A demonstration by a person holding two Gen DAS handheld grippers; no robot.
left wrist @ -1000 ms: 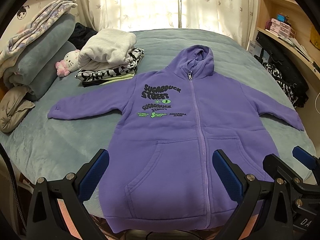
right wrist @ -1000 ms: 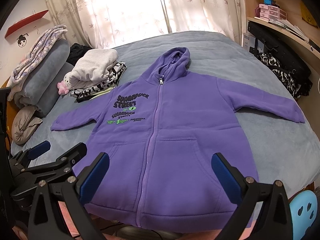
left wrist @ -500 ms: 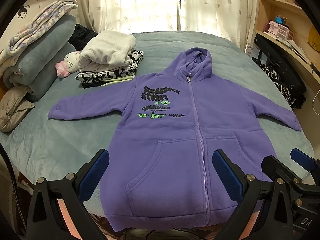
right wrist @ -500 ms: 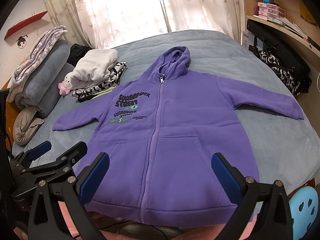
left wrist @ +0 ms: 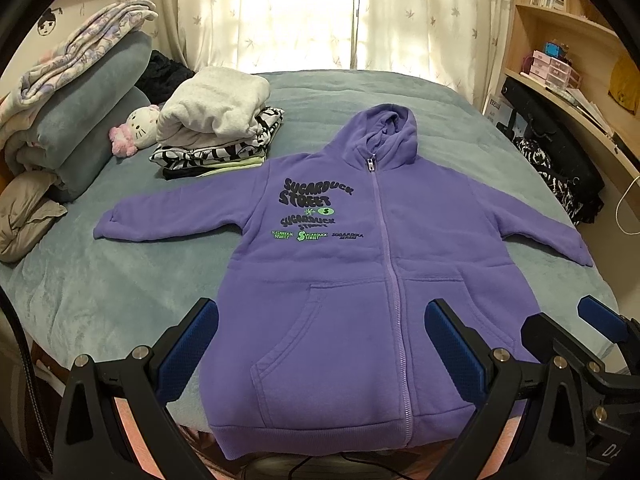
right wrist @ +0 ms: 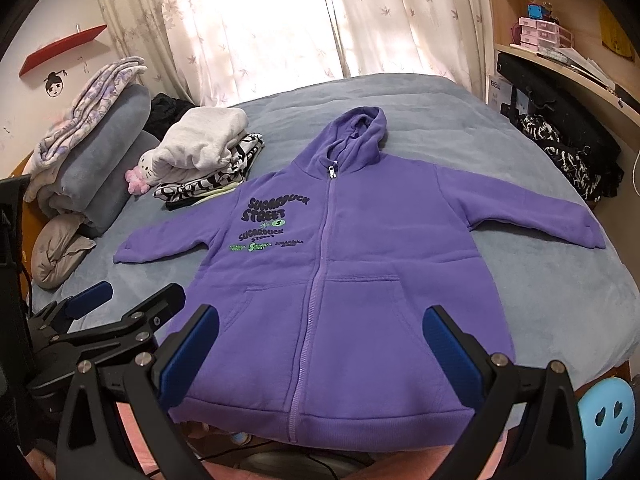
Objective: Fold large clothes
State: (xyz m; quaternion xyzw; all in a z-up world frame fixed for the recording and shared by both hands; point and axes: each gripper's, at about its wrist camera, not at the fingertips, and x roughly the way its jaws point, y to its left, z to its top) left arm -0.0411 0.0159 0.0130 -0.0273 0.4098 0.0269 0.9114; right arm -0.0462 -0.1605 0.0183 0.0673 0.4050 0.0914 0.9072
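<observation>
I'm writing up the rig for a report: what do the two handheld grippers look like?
Both match: the left gripper and right gripper have black angular finger arms with silver bolts, each tipped with a blue textured pad. White lettering, "D" and part of another letter, marks the right gripper's body in the left wrist view. No sleeves show.

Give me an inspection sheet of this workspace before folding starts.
Surface: grey-blue bed cover, smooth.
Job's things: purple hoodie lies flat, face up, zipped, sleeves spread, hem overhanging the near edge.
Clutter: stack of folded clothes, plush toy, rolled blankets, tan pillow, dark clothing pile at the bed's right edge.
Grippers: left gripper and right gripper both open, above the hem, holding nothing.
Cables: white cord by the right wall; dark cable at the left edge.
Surroundings: curtains over a bright window, wooden shelves, blue stool.
</observation>
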